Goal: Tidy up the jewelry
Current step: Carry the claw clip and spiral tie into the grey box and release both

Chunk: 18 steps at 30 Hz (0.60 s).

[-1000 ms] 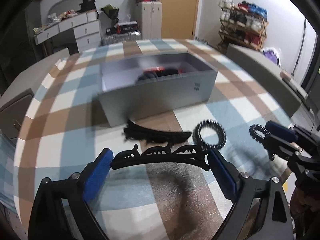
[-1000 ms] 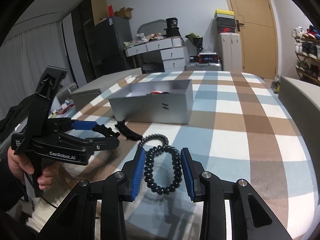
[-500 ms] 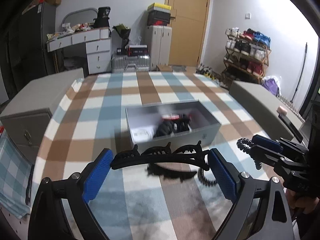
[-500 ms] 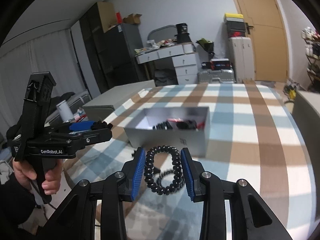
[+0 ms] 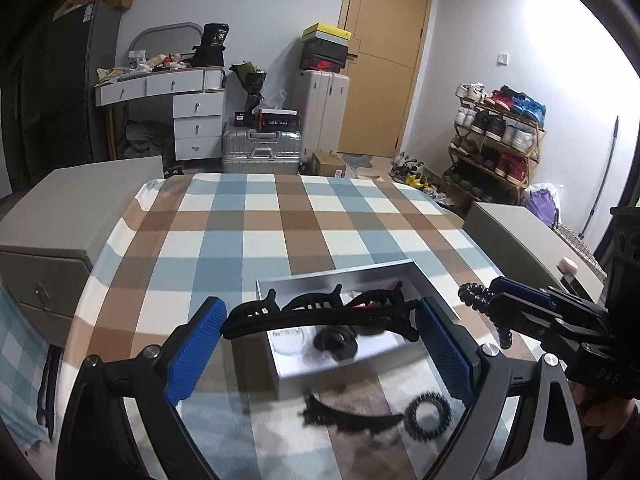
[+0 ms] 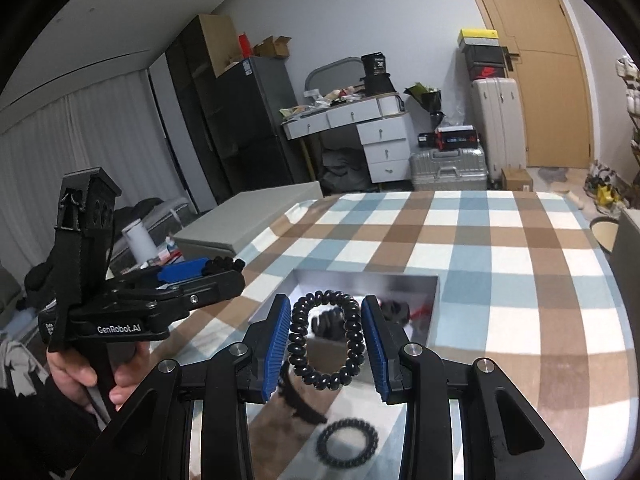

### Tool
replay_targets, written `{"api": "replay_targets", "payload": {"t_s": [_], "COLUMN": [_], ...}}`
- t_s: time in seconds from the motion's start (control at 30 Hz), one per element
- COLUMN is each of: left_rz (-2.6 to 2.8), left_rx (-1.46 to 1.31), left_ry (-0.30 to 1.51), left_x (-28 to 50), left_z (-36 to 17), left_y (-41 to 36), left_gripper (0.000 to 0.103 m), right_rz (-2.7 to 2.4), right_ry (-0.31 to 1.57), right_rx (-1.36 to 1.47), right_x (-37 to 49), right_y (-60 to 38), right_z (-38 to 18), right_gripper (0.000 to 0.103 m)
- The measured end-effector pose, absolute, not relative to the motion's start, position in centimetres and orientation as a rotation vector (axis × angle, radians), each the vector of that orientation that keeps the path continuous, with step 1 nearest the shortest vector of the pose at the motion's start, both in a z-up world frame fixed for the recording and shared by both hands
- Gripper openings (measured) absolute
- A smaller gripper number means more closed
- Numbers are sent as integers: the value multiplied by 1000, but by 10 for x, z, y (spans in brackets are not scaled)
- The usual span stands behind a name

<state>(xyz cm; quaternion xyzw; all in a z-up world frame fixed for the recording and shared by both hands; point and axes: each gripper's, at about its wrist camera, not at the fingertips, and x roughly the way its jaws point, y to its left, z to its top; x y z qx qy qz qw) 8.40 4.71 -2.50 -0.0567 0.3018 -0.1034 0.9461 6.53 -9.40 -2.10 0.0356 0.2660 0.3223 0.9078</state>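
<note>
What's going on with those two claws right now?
Left claw grips long black hair clip. Right claw grips coil hair tie. Both above open box. Nothing blocking.

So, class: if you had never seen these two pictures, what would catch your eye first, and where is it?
A long black hair clip spans the left gripper, and a black spiral hair tie is squeezed in the right gripper. Both hang above an open grey box on the checked tablecloth.
</note>
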Motion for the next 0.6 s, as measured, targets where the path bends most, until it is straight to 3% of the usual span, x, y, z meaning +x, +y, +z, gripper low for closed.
{"api": "replay_targets", "payload": {"t_s": [0.6], "left_rz": [-305], "left_rx": [-153], "left_ry": [676], "left_x": [127], "left_z": [-38], "left_y": [34], "left_gripper": [93], "right_rz": [650], "right_ry": [593], "right_rx": [85], "right_x": [129], "right_y": [-76], "right_z": [-28], "right_gripper": [35]}}
